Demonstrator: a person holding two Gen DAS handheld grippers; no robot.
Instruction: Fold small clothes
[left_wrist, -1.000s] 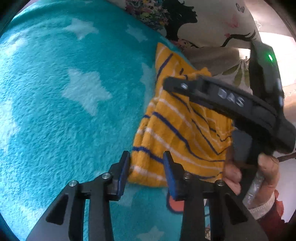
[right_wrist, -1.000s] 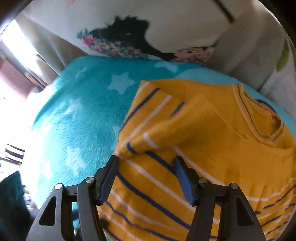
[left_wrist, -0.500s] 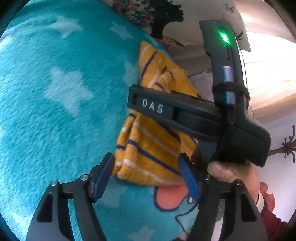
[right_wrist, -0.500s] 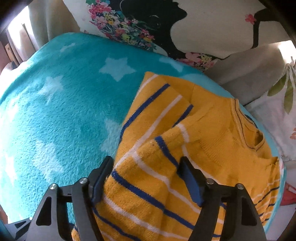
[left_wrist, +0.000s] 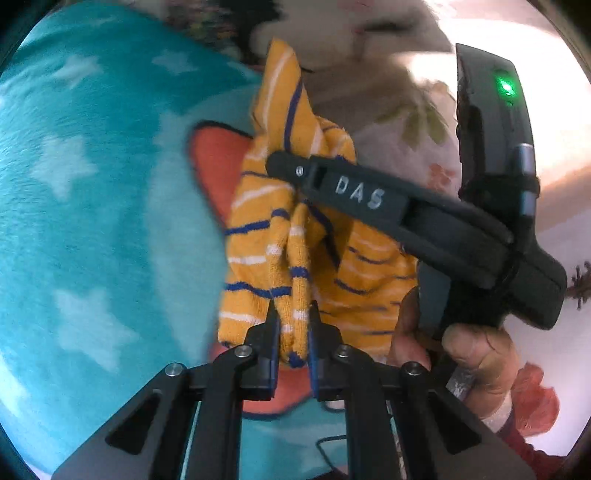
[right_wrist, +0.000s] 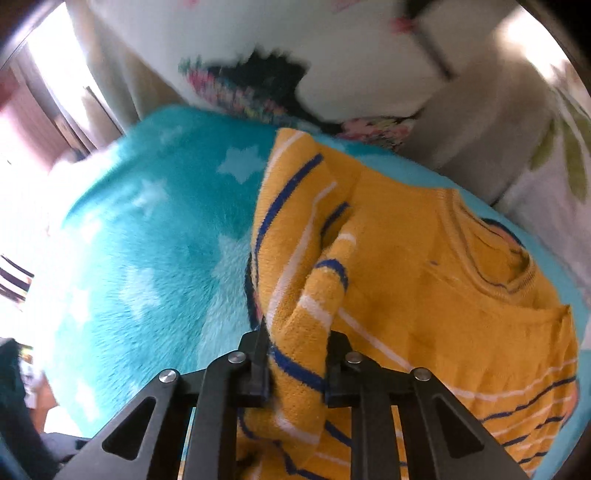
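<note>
A small yellow sweater (right_wrist: 424, 273) with blue and white stripes lies partly on a teal star blanket (right_wrist: 155, 251). My right gripper (right_wrist: 295, 332) is shut on a bunched fold of its striped edge. My left gripper (left_wrist: 291, 317) is shut on another bunched striped edge of the sweater (left_wrist: 280, 236) and holds it lifted off the blanket (left_wrist: 92, 221). In the left wrist view the right gripper's black body (left_wrist: 424, 214) marked DAS crosses in front of the sweater, held by a hand (left_wrist: 472, 343).
Printed floral pillows (right_wrist: 332, 55) stand behind the blanket. An orange patch (left_wrist: 218, 162) of the blanket's print shows beneath the lifted sweater. A bright window and floor lie off the blanket's left edge (right_wrist: 48, 122).
Both grippers were open over the sweater; now each has shut on a striped edge. The sweater has been lifted and bunched, uncovering the orange print below.
</note>
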